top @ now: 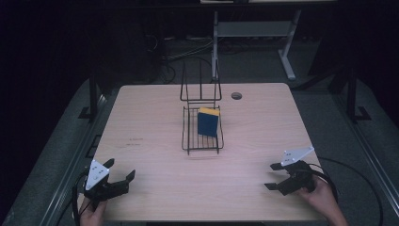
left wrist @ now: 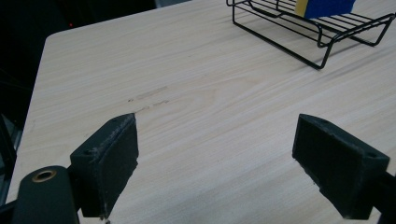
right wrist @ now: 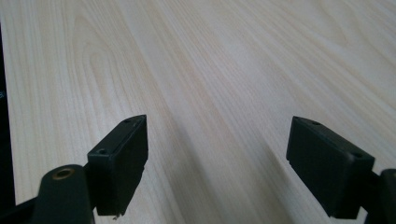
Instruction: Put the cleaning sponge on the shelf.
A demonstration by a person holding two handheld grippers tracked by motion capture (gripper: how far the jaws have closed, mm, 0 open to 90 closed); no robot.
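Observation:
A black wire rack (top: pixel 202 137) stands at the middle of the light wooden table (top: pixel 155 141). Inside it a blue sponge with a yellow top (top: pixel 208 122) leans upright; its lower part (left wrist: pixel 327 7) also appears at the top of the left gripper view, in the wire rack (left wrist: pixel 322 32). My left gripper (top: pixel 120 169) rests near the table's front left corner, open, with bare table between its jaws (left wrist: pixel 217 154). My right gripper (top: pixel 274 176) sits near the front right, open, pointing left across bare wood (right wrist: pixel 217 154).
A round cable hole (top: pixel 236 96) lies behind the rack at the table's far side. A second wire frame (top: pixel 201 87) rises at the rack's back. Beyond the table stand a white desk leg (top: pixel 287 59) and cables on a dark floor.

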